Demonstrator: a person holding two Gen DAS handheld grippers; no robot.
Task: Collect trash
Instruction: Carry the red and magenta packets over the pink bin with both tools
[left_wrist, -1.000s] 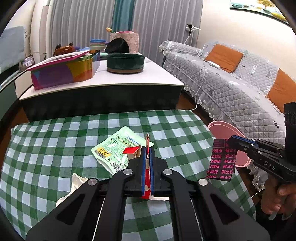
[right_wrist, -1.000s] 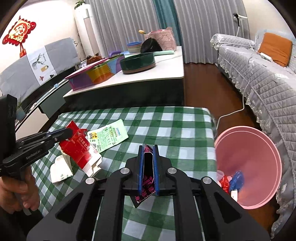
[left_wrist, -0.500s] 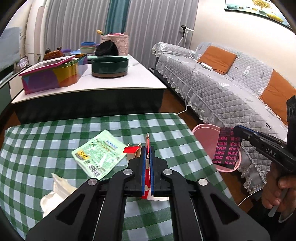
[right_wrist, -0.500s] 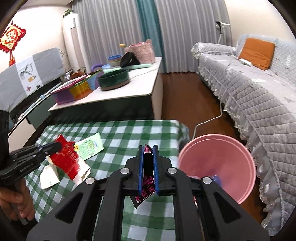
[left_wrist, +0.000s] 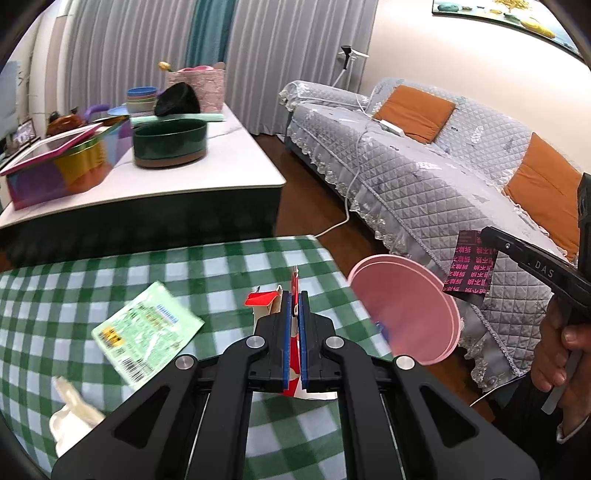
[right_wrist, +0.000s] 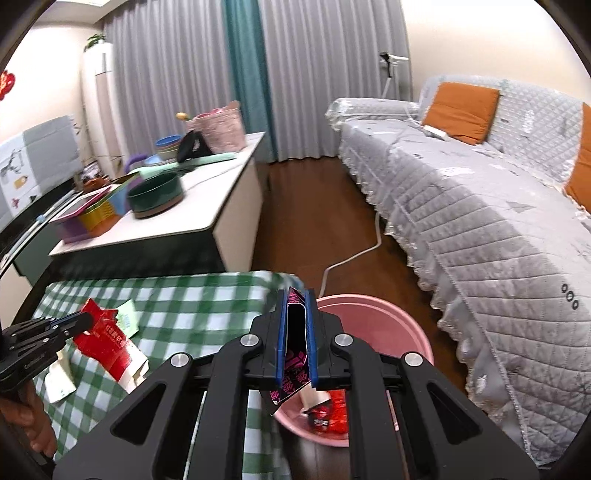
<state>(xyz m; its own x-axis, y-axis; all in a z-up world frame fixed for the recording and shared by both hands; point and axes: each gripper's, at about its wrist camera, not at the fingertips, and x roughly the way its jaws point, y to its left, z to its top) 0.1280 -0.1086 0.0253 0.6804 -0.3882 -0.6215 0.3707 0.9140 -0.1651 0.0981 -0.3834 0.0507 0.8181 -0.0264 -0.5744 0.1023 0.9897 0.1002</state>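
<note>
- Two views. Left wrist: we see the left tongs (left_wrist: 294, 325) clenched on a red carton (left_wrist: 294, 284) above the checked desk (left_wrist: 74, 273); the pink bin (left_wrist: 406, 302) lies right, past the desk edge.
- Right wrist: right tongs (right_wrist: 296, 332) grasp a dark wrapper (right_wrist: 291, 373) upright, directly over the bin's rim (right_wrist: 373, 299), nearer; we judge open room below.

The bin (right_wrist: 373, 314) stands on the floor right of my table (left_wrist: 110, 280), before the sofa (left_wrist: 424, 177) (a counter (left_wrist: 207, 177) lies behind the table).
</note>
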